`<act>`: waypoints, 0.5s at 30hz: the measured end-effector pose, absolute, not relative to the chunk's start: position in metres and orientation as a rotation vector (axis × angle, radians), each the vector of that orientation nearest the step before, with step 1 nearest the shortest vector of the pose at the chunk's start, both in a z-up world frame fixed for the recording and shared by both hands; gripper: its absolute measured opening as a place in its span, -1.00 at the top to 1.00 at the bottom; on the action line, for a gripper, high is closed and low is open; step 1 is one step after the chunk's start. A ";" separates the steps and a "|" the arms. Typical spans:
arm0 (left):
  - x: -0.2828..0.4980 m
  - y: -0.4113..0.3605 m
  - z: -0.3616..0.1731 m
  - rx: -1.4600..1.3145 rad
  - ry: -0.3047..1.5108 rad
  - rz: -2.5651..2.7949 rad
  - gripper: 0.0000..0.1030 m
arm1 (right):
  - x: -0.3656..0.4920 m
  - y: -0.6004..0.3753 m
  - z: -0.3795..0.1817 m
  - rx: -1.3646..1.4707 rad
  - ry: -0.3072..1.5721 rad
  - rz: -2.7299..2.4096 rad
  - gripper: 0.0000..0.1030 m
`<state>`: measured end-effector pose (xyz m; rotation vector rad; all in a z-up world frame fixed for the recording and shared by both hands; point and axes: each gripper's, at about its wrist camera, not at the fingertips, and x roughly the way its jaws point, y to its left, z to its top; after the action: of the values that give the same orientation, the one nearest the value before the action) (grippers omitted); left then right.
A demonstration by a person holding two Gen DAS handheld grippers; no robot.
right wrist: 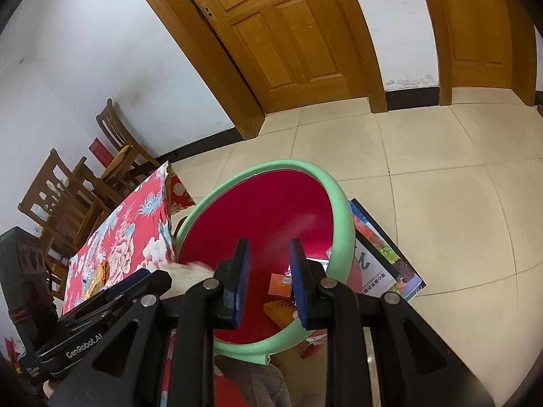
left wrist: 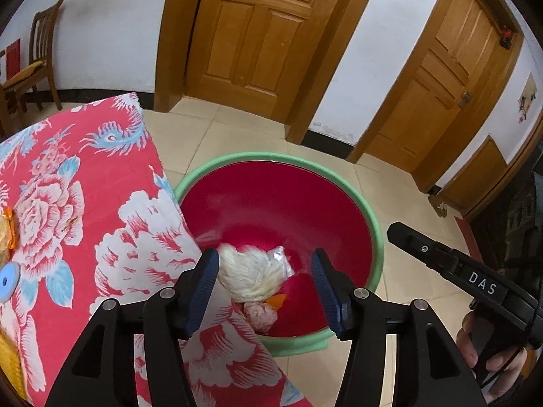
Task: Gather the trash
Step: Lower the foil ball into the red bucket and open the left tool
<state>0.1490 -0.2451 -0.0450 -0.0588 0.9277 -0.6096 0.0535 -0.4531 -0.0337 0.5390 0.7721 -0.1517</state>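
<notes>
Our left gripper (left wrist: 264, 281) and right gripper (right wrist: 268, 281), ribbed fingers spread empty, overlook a round green-rimmed red basin (left wrist: 375, 224) holding fluffy white trash (left wrist: 251, 274).

Showing matte black linkage arms on the left gripper (left wrist: 264, 288) at lower centre, silver pivot screws, ribbed blue pads on the jaws. Wearing identical parts on the right gripper (right wrist: 268, 279); bearing white "DAS" lettering at right, "GenRobot.AI" at lower left. Revealing bare skin on the right hand (left wrist: 488, 356).
</notes>
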 end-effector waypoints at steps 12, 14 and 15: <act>0.143 -0.226 -0.035 -0.086 0.902 -0.590 -0.16 | 0.048 -0.447 -0.028 0.531 0.764 -0.135 0.50; 0.140 -0.219 -0.033 -0.093 0.898 -0.584 -0.16 | 0.048 -0.443 -0.027 0.527 0.766 -0.123 0.49; 0.138 -0.214 -0.031 -0.098 0.895 -0.577 -0.16 | 0.047 -0.441 -0.026 0.526 0.766 -0.119 0.48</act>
<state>0.1379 -0.2142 -0.0312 -0.0979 0.8954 -0.5774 0.0473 -0.4408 -0.0260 0.5256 0.7663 -0.1192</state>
